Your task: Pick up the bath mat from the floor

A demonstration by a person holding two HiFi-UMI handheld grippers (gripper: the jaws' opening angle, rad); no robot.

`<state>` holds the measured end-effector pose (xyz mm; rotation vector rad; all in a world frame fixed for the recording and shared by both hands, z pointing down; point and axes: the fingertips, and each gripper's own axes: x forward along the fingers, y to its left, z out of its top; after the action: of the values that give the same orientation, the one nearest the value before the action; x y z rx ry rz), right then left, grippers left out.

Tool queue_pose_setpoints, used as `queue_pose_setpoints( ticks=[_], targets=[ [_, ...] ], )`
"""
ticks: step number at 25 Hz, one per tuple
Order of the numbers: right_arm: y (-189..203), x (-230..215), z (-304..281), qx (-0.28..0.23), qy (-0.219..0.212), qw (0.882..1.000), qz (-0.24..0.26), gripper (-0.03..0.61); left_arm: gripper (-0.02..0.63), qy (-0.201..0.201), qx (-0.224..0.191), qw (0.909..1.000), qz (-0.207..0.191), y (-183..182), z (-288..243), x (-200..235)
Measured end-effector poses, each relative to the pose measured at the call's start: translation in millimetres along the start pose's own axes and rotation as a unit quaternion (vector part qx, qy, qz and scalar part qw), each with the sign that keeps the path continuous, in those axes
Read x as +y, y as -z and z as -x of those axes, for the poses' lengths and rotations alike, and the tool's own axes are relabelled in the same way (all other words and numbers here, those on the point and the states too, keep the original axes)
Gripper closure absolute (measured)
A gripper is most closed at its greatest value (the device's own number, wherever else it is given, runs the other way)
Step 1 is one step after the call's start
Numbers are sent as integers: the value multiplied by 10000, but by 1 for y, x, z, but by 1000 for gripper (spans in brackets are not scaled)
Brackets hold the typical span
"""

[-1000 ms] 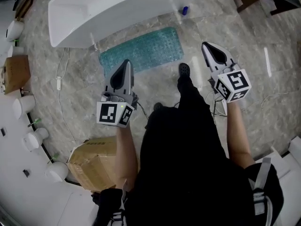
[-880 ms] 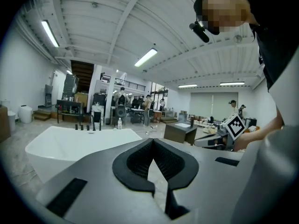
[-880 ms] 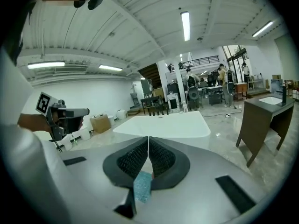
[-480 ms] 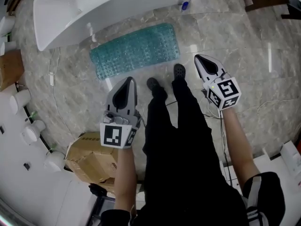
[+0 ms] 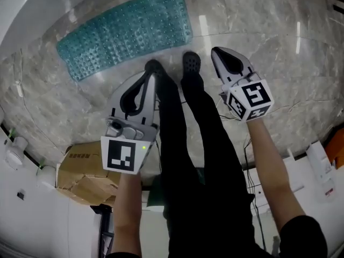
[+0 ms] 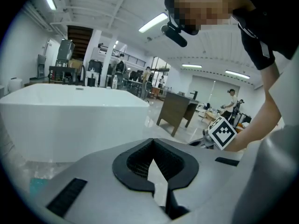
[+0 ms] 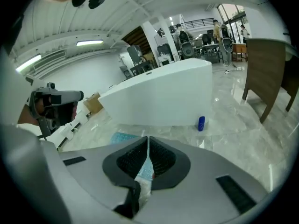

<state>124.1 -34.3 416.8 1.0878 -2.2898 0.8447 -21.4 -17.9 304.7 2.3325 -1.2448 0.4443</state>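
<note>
The teal studded bath mat (image 5: 126, 34) lies flat on the marble floor, just beyond the person's two black shoes (image 5: 191, 63). My left gripper (image 5: 146, 79) is held above the floor near the mat's near edge, shut and with nothing in it. My right gripper (image 5: 217, 55) hovers right of the shoes, clear of the mat, also shut and not holding anything. In the right gripper view a corner of the mat (image 7: 122, 137) shows past the closed jaws (image 7: 148, 141). In the left gripper view the jaws (image 6: 152, 143) meet, with a teal patch of the mat (image 6: 37, 185) at the lower left.
A white bathtub (image 5: 21, 9) stands just behind the mat. A small blue bottle (image 7: 201, 123) sits on the floor by the tub's end. A cardboard box (image 5: 80, 171) lies behind my left arm. A dark wooden table (image 7: 264, 73) stands at the right.
The person has stepped forward, so the mat and tub now lie closer and higher in the head view. Both grippers have stayed shut and moved along with the body.
</note>
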Motion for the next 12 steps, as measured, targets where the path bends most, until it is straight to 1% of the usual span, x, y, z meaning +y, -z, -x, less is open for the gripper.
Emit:
queue_pose_setpoints(
  ticks=[2,4,7,9,12],
  targets=[
    [33,-10,-32,111,52,9999,-119,565,601,71,53,9998,163,38,-23,7],
    [64,-21,-66,252,77,9996,-132,565,601,107,182,9995,245,79,-44,16],
    [110,-41,-121,497,82,9987,-69,565,601,155,347,9991,195,135,-74,33],
    [141,-57,-158,714,112,9973,106,565,601,211,433,9987,176,168,-93,45],
    [181,-81,-213,1002,169,9944,288,565,601,262,528,9982,123,206,-120,69]
  ],
)
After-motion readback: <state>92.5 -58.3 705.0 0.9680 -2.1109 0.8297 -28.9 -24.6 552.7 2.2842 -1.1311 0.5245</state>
